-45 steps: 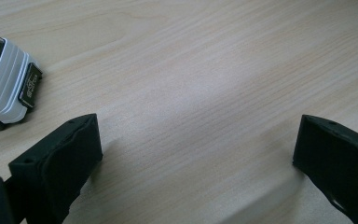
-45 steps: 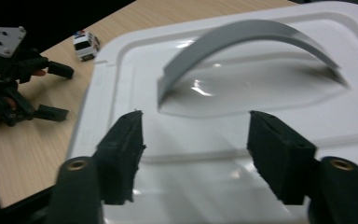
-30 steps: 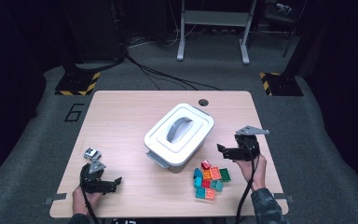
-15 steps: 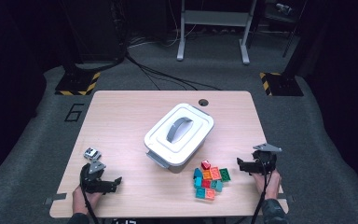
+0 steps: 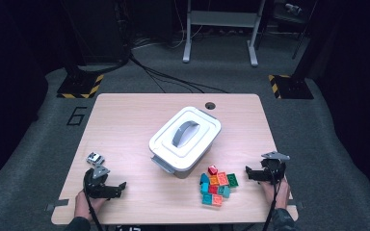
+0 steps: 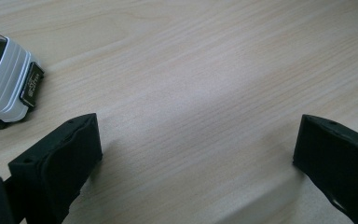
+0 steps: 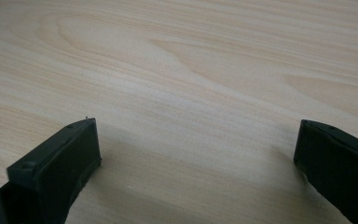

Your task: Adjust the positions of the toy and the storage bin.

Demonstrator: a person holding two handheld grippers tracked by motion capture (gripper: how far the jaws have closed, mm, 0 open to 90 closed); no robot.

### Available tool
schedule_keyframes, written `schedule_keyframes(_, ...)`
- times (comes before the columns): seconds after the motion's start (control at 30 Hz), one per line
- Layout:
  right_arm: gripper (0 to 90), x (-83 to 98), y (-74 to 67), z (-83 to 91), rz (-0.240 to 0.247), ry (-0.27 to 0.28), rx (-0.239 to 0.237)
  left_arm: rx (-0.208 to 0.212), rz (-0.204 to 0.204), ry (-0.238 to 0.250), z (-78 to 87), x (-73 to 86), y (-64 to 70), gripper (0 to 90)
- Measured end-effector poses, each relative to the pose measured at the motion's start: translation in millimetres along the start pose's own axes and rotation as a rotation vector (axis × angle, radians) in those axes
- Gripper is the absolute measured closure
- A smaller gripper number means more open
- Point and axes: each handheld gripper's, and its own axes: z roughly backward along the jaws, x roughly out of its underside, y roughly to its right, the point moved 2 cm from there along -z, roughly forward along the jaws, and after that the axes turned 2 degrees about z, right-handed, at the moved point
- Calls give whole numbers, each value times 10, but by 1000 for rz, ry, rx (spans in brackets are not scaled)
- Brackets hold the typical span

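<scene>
My left gripper (image 5: 115,189) rests low over the table's front left, jaws wide open on bare wood (image 6: 196,140). A small white toy car (image 5: 95,158) sits just beyond it, at the left edge of the left gripper view (image 6: 4,88). My right gripper (image 5: 249,174) lies low at the front right, pointing left toward a pile of coloured bricks (image 5: 217,185). Its jaws have just been opening and stand wide, with only bare tabletop between them (image 7: 196,144). A white lidded box (image 5: 185,138) with a grey handle stands mid-table.
The wooden table (image 5: 125,120) has a small round hole (image 5: 210,105) near its far edge. Dark floor with cables and a metal stand lies beyond. Bare wood stretches between the box and the left gripper.
The right gripper has come down and back toward the table's front right corner, away from the box. The left gripper and the car have stayed put.
</scene>
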Motion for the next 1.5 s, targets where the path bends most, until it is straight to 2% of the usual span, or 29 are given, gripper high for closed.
schedule_keyframes(0.07,0,1,-5,0,1,2,0,-5,8,-22,9,-20,19,18)
schedule_keyframes(0.17,0,1,-5,0,0,1,2,-9,5,-26,10,-57,52,68)
schedule_keyframes(0.23,0,1,-5,0,0,1,3,-5,-2,-38,6,-73,69,65)
schedule_keyframes(0.3,0,1,-4,0,1,1,6,22,-6,-25,23,-156,145,37)
schedule_keyframes(0.33,0,1,-4,0,1,1,6,22,-6,-25,23,-156,145,29)
schedule_keyframes(0.37,0,1,-4,-1,1,1,5,32,-33,-34,42,-243,193,18)
schedule_keyframes(0.43,0,1,-4,-1,1,1,5,38,-39,-31,57,-296,216,12)
schedule_keyframes(0.47,0,1,-4,-1,1,1,5,32,-44,-23,79,-357,240,12)
schedule_keyframes(0.5,0,1,-4,0,2,1,4,52,-40,-2,140,-499,278,10)
schedule_keyframes(0.57,0,0,-3,-2,1,0,2,65,-33,28,221,-662,314,15)
schedule_keyframes(0.6,0,-2,-3,-3,2,1,2,65,-33,28,221,-662,314,14)
schedule_keyframes(0.67,0,-2,-2,-4,3,0,2,79,-23,64,302,-841,356,17)
schedule_keyframes(0.73,0,-4,-3,-6,3,1,1,98,-20,91,375,-1049,414,13)
schedule_keyframes(0.77,0,-4,-3,-6,4,1,1,103,-27,111,403,-1210,474,12)
schedule_keyframes(0.8,0,-4,-3,-6,4,1,1,103,-27,111,403,-1210,474,10)
schedule_keyframes(0.83,0,-4,-3,-6,3,1,1,124,-33,114,409,-1385,562,10)
schedule_keyframes(0.9,0,-3,-1,-6,5,0,1,136,-50,121,382,-1541,684,9)
schedule_keyframes(0.93,0,-2,1,-5,9,-1,-1,136,-50,121,382,-1541,684,9)
schedule_keyframes(0.97,0,-3,0,-6,8,-1,0,144,-68,124,321,-1677,815,7)
schedule_keyframes(1.0,0,-3,0,-6,8,-1,0,144,-68,124,321,-1677,815,7)
schedule_keyframes(1.03,0,-3,-1,-6,8,0,0,158,-86,123,244,-1797,937,9)
schedule_keyframes(1.13,0,-4,0,-7,11,-1,-1,179,-108,117,128,-1957,1104,18)
schedule_keyframes(1.2,1,-4,0,-7,10,0,-1,201,-132,116,53,-2050,1207,57)
schedule_keyframes(1.23,1,-4,0,-7,10,0,-1,201,-132,116,53,-2050,1207,107)
schedule_keyframes(1.27,4,-4,0,-7,11,1,-1,216,-153,110,-33,-2127,1311,142)
schedule_keyframes(1.33,4,-5,0,-7,11,1,-2,218,-186,107,-106,-2184,1386,202)
schedule_keyframes(1.5,9,-6,-5,-7,5,4,-1,219,-193,104,-205,-2255,1462,414)
